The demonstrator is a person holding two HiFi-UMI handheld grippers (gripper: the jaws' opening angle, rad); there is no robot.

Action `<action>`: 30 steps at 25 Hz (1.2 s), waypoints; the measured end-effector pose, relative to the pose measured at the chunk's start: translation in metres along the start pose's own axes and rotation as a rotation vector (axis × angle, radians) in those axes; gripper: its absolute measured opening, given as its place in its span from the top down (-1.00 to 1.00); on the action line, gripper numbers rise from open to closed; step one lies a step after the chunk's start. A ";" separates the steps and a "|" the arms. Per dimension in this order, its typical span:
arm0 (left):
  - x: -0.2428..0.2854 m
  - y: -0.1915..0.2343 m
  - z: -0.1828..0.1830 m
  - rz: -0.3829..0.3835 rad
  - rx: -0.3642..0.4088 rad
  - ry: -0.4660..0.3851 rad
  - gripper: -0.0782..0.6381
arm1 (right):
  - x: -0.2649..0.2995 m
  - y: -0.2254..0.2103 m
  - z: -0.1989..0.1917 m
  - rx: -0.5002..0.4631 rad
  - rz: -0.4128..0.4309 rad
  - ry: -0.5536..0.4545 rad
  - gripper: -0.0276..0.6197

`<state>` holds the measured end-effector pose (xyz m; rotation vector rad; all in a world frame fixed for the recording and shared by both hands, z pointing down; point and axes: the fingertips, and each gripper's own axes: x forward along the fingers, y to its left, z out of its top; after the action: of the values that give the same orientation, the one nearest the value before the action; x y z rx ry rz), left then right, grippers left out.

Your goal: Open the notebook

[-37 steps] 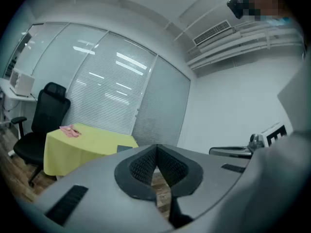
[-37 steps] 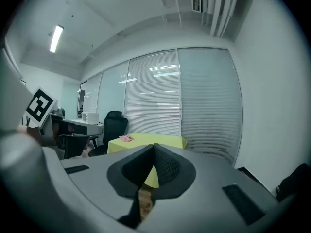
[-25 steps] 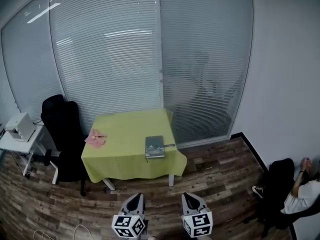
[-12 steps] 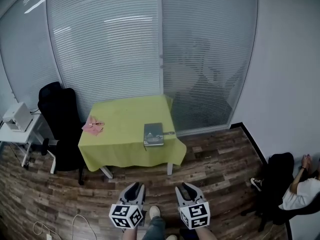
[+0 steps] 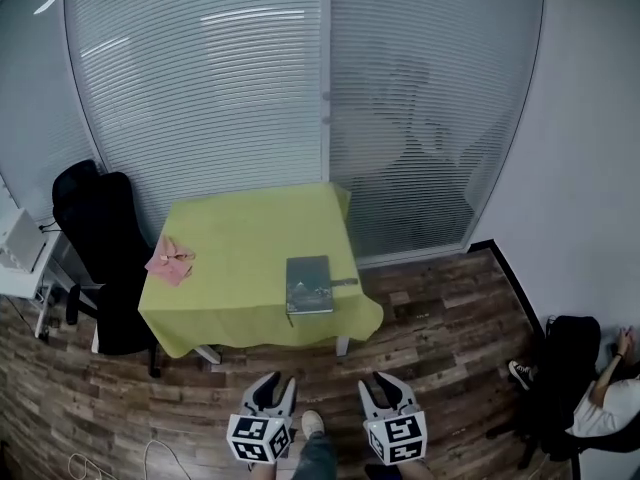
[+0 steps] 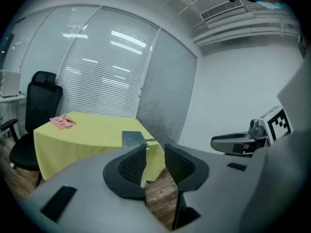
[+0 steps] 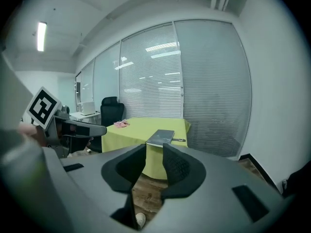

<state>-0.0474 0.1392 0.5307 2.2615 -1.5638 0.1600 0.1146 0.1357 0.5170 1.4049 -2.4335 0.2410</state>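
Note:
A closed grey notebook lies flat near the front right edge of a yellow-green clothed table, its strap sticking out to the right. It also shows in the left gripper view as the notebook and in the right gripper view as the notebook. My left gripper and right gripper hover side by side over the wooden floor, well short of the table. Both point toward the table. The jaws of both have just been opening, with nothing between them.
A pink cloth lies at the table's left edge. A black office chair stands left of the table, with a white side table beyond it. A seated person is at the far right. Blinds cover the glass wall behind.
Both grippers' jaws went from shut to apart. The view has come closer to the table, which now looks larger, and the grippers sit lower over the floor.

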 end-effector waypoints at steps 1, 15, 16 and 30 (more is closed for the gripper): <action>0.019 0.008 0.003 -0.006 0.016 0.016 0.44 | 0.018 -0.009 0.002 0.002 -0.007 0.012 0.57; 0.204 0.091 -0.001 -0.146 0.239 0.264 0.39 | 0.203 -0.076 0.004 0.027 -0.078 0.200 0.51; 0.211 0.093 -0.003 -0.162 0.248 0.275 0.39 | 0.209 -0.079 0.003 0.023 -0.080 0.212 0.51; 0.252 0.096 -0.020 -0.258 0.352 0.376 0.34 | 0.237 -0.095 0.011 0.001 -0.071 0.249 0.45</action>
<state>-0.0391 -0.1035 0.6497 2.4815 -1.1056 0.7912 0.0841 -0.1073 0.5900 1.3698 -2.1786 0.3765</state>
